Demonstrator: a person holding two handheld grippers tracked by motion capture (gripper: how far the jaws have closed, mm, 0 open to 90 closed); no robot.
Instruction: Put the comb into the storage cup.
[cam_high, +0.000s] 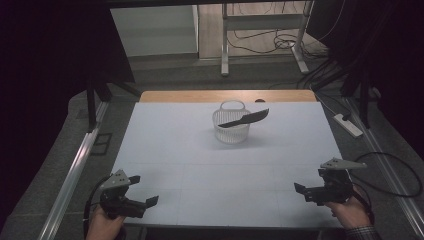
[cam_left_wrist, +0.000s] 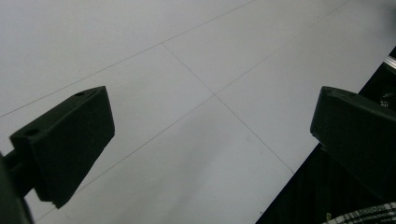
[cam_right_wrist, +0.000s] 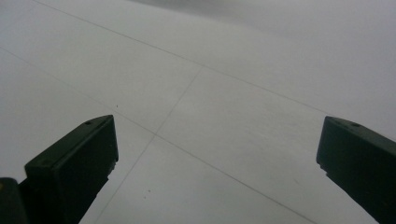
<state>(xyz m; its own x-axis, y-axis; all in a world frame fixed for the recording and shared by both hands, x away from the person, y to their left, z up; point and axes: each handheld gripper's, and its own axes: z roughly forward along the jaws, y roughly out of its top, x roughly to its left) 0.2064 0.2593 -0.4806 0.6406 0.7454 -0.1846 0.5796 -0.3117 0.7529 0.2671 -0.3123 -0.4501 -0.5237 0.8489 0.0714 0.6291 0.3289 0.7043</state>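
Nearest the camera in the high view, two hands come in at the near edge of the table (cam_high: 165, 145), each holding a gripper. The left gripper (cam_high: 145, 192) sits at the near left corner, well apart from the basket (cam_high: 231, 131), with its jaws pointing inward and spread wide, holding nothing. In the left gripper view its jaws stand far apart over bare white table surface crossed by thin lines, with the dark table edge and a bit of checked sleeve (cam_left_wrist: 364, 215) at the lower right.

The right gripper (cam_high: 298, 192) sits at the near right corner, equally far from the basket, its jaws also spread and empty, pointing left. In the right gripper view the two black jaws stand wide over plain white surface.

The white basket stands on the far half of the table, slightly right of centre, with its looped handle toward the far edge. A black knife (cam_high: 245, 119) lies across the basket's rim, its blade end sticking out past the right side. Open white surface lies between the basket and both grippers, with nothing in the way.

Beyond the basket a wooden strip (cam_high: 200, 96) borders the table's far edge; behind that are metal frame legs (cam_high: 224, 45) and loose cables (cam_high: 280, 42) on the floor. To the basket's right, off the table, a white power strip (cam_high: 348, 125) lies on the floor.
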